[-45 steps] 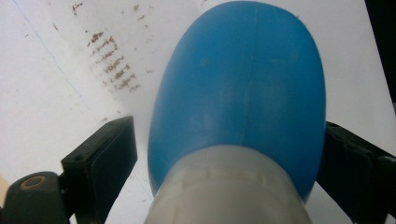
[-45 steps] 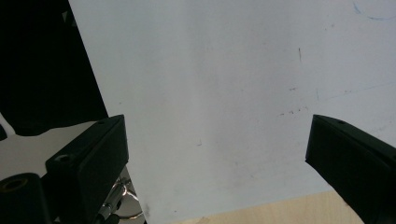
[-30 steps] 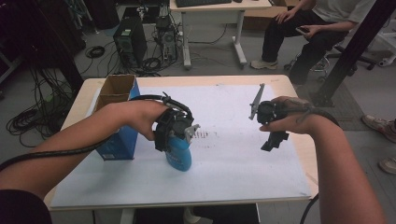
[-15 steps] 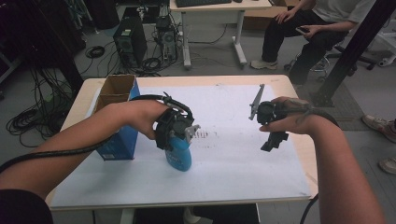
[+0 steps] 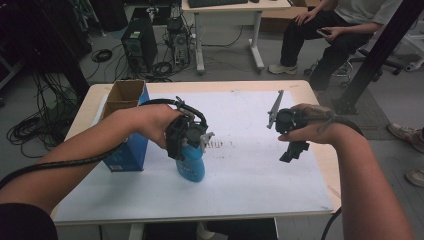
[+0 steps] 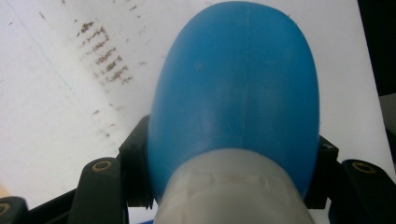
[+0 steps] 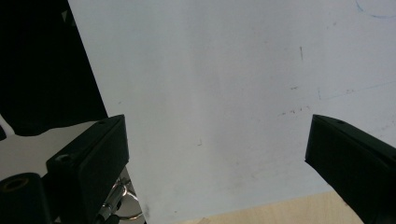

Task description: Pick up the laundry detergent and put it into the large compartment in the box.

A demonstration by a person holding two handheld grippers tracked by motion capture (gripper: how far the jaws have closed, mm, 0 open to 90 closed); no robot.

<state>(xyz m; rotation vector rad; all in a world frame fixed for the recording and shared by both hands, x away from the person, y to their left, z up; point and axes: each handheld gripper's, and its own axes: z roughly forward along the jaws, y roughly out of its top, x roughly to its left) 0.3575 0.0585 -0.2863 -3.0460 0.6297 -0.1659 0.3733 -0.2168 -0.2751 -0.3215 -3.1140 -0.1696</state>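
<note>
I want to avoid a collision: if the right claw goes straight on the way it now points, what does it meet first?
Probably the white paper sheet covering the table. The right claw is open, pointing down at bare paper; how far away is unclear.

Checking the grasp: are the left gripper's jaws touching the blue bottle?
Touching. The left gripper view shows both black jaws of the left gripper pressed against the blue bottle's sides.

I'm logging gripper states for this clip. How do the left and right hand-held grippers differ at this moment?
The left hand-held gripper is shut on the blue spray bottle, jaws at its sides; the right hand-held gripper is open and holds nothing. The left sits at the bottle beside the cardboard box; the right hangs above bare white paper. Both point downward.
</note>
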